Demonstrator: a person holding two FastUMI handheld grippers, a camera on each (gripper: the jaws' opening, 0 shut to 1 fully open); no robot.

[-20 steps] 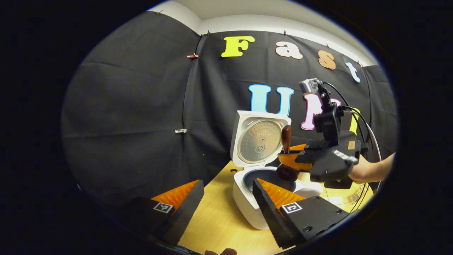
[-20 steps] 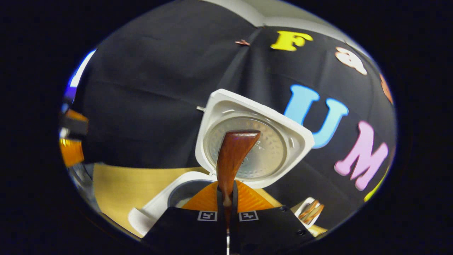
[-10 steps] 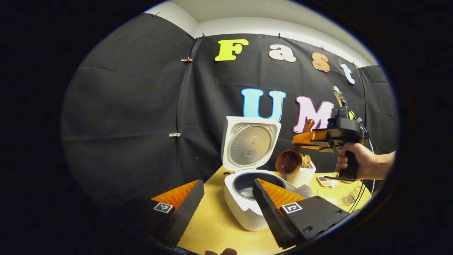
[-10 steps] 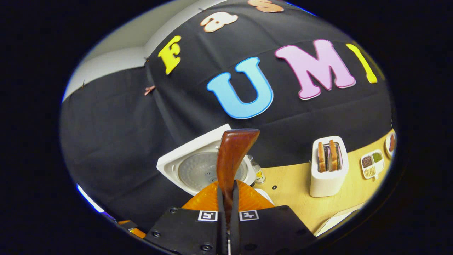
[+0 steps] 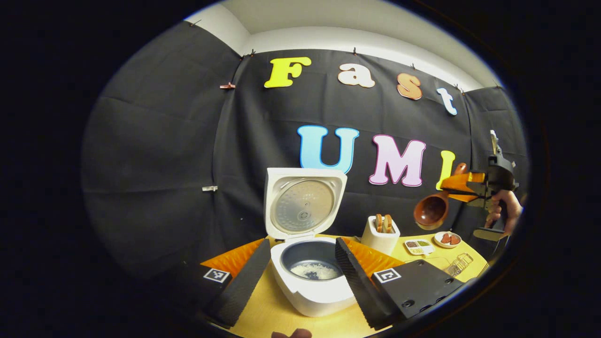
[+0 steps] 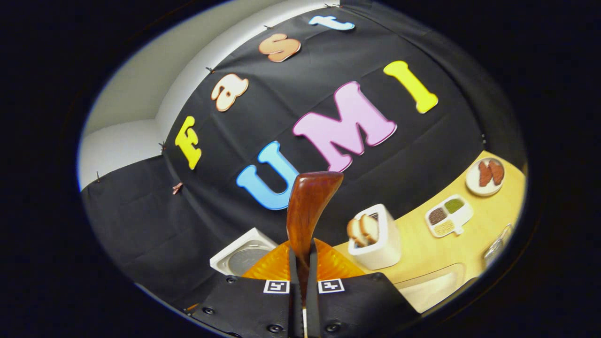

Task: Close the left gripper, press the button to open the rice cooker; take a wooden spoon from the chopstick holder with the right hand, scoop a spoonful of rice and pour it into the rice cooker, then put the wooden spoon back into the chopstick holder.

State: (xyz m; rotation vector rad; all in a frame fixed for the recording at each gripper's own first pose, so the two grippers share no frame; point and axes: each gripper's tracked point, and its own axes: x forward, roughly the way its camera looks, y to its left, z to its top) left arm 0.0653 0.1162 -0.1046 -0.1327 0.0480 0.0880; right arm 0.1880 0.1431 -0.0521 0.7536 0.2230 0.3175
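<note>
- Up above and off to the right of the white rice cooker [image 5: 312, 295], going by the left gripper view, hangs the dark brown wooden spoon [image 5: 431, 211]. It's in mid-air, well apart from the cooker and higher than its pot rim.
- Its long axis is tilted. The round bowl hangs low on the cooker's side, and the handle runs up and away from the cooker. The bowl looks empty to me.
- The right gripper [image 5: 450, 188] is clamped tight on the handle, both fingers pressing it, with the handle tip poking out past them. A hand [image 5: 504, 211] grips it on the far side from the cooker.
- The cooker's square lid [image 5: 305, 202] stands open and there's a little white rice [image 5: 313, 271] in the dark pot, so I'd guess the pour is done and the spoon just needs to go home.
- Which way the chopstick holder lies from the spoon I honestly can't tell. Either way, it's the right hand's job.
- The left gripper [image 5: 303, 242] hovers right in front of the cooker, fingers spread wide and holding nothing, one on each side of the pot.
- A white toaster with bread slices [image 5: 380, 232] stands just right of the cooker on the yellow wooden table [image 5: 267, 314].
</note>
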